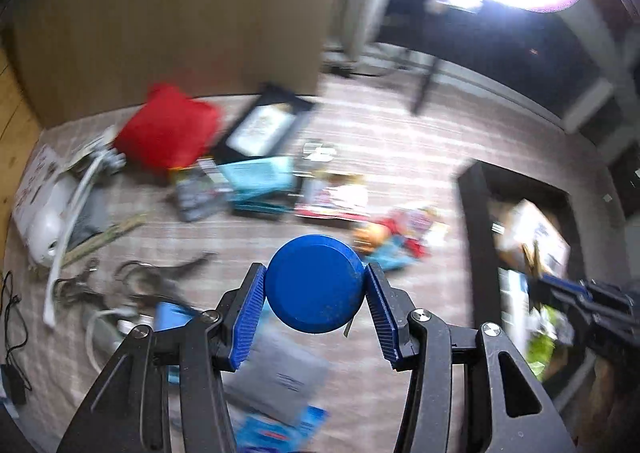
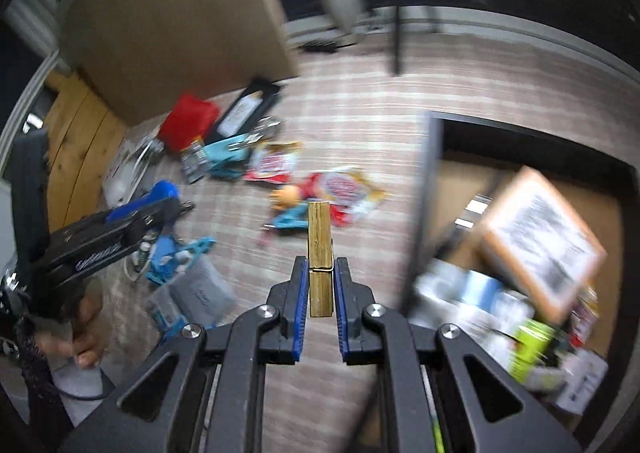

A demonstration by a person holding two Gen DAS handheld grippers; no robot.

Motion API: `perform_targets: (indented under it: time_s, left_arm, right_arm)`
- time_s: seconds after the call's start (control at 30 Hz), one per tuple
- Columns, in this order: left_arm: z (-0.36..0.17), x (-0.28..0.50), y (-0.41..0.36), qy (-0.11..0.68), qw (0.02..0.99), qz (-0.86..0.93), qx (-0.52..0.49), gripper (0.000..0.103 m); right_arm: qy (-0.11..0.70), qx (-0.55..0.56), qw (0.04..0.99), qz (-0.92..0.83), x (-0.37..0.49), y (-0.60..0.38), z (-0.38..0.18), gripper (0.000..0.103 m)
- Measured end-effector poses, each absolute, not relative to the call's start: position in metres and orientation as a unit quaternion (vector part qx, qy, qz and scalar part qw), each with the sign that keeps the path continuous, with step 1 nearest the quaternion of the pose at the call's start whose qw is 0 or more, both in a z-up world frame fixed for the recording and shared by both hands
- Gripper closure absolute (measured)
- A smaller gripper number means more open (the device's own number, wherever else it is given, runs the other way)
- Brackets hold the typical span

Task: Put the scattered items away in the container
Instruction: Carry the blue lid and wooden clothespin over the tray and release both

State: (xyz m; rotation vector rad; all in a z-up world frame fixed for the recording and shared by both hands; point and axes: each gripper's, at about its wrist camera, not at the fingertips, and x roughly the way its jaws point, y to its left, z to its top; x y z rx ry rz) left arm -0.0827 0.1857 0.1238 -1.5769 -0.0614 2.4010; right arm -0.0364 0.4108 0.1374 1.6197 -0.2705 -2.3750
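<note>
On the right of the plaid rug [image 2: 360, 101] sits the dark container [image 2: 430, 189], part-filled, while the left claw [image 1: 315, 285] grips a blue round lid [image 1: 315, 283] and the right claw [image 2: 320, 277] pinches a wooden clothespin [image 2: 320, 245].

Both wrist views look steeply down, sharing the cluttered rug [image 1: 400, 157].

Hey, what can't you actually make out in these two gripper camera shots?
- Left wrist view: the blue round object in the left gripper shows one face only; its body is hidden behind it.
- Right wrist view: the container contents are motion-blurred, labels unreadable.
- Both views: the packets on the rug are blurred, print illegible.
</note>
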Motion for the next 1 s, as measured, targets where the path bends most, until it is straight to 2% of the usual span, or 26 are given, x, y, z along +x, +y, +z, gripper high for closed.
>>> perform_targets:
  time_s: [0.3,0.6,0.63,0.67,0.7,0.73,1.0]
  left_arm:
    - [0.141,-0.027,0.314,0.021,0.258,0.802,-0.538,0.055]
    - [0.148,0.02,0.407,0.065,0.32,0.788,-0.522,0.055]
    - [0.149,0.023,0.413,0.071,0.319,0.789,-0.519,0.047]
    - [0.148,0.025,0.417,0.074,0.317,0.789,-0.521,0.031]
    - [0.149,0.026,0.419,0.071,0.315,0.791,-0.52,0.029]
    - [0.149,0.027,0.418,0.066,0.31,0.795,-0.518,0.03]
    - [0.14,0.019,0.384,0.047,0.265,0.808,-0.525,0.032]
  right_arm:
    - [-0.139,0.542,0.017,-0.829,0.01,0.539,0.145,0.09]
    - [-0.148,0.537,-0.038,-0.829,0.043,0.608,0.148,0.09]
    - [-0.149,0.537,-0.034,-0.83,0.045,0.611,0.148,0.088]
    - [-0.148,0.541,-0.032,-0.827,0.047,0.613,0.148,0.076]
    - [-0.147,0.541,-0.033,-0.827,0.048,0.615,0.148,0.061]
    - [-0.145,0.537,-0.034,-0.83,0.051,0.615,0.149,0.057]
    - [-0.118,0.531,0.003,-0.839,0.049,0.595,0.149,0.055]
